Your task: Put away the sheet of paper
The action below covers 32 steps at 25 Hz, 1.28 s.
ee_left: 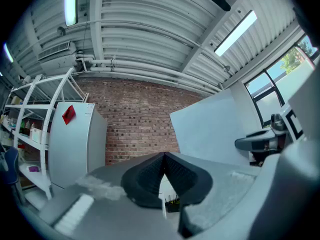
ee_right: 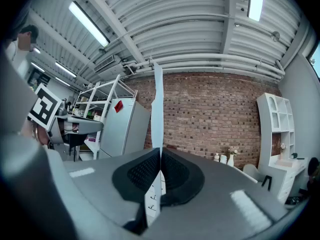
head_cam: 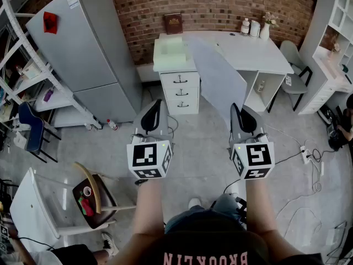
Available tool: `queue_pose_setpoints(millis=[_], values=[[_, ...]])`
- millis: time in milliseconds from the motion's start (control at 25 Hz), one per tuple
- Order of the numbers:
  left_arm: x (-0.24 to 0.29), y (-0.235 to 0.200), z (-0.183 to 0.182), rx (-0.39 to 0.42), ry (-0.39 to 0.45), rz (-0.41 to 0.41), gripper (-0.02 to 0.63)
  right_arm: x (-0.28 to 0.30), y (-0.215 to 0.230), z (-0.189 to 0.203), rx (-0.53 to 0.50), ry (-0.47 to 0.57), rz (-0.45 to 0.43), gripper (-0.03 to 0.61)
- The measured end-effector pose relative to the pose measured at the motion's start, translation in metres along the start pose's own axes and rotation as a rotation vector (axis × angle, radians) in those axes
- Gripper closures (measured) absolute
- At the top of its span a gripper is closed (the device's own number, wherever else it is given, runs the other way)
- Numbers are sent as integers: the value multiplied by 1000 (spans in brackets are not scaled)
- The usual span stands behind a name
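Observation:
The sheet of paper (head_cam: 220,79) is a large pale grey-white sheet held upright in mid-air in front of the desk. My right gripper (head_cam: 236,108) is shut on its near lower edge. In the right gripper view the sheet (ee_right: 157,114) rises edge-on from between the closed pads of the right gripper (ee_right: 160,151). My left gripper (head_cam: 156,104) hovers level beside it, to the left, with nothing in it. Its pads (ee_left: 150,171) meet at the tip of the left gripper (ee_left: 164,156). The sheet (ee_left: 215,129) shows broadside at the right of the left gripper view.
A white desk (head_cam: 248,51) stands against the brick wall, with a drawer cabinet (head_cam: 179,90) at its left bearing a pale stack (head_cam: 171,51). A grey fridge (head_cam: 88,43) stands left, a white bookcase (head_cam: 331,32) right. A chair (head_cam: 91,197) and floor cables (head_cam: 309,159) lie nearby.

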<state>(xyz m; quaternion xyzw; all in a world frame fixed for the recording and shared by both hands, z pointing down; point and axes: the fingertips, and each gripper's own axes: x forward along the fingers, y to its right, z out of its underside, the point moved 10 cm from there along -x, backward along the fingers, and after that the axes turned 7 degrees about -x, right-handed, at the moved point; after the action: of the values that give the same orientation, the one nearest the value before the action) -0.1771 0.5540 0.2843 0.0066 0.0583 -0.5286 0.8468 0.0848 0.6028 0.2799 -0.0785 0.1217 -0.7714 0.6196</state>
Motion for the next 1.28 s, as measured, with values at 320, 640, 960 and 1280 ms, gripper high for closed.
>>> queue_pose_setpoints(millis=[320, 640, 960, 1280], values=[[7, -19, 2, 23, 0, 6, 614, 18, -10, 3, 15, 8, 9, 580], [41, -34, 6, 42, 9, -45, 614, 69, 9, 11, 50, 56, -16, 580], [116, -53, 9, 38, 14, -91, 614, 151, 38, 16, 23, 80, -80, 580], [217, -56, 13, 51, -8, -109, 614, 237, 98, 35, 56, 90, -116, 578]])
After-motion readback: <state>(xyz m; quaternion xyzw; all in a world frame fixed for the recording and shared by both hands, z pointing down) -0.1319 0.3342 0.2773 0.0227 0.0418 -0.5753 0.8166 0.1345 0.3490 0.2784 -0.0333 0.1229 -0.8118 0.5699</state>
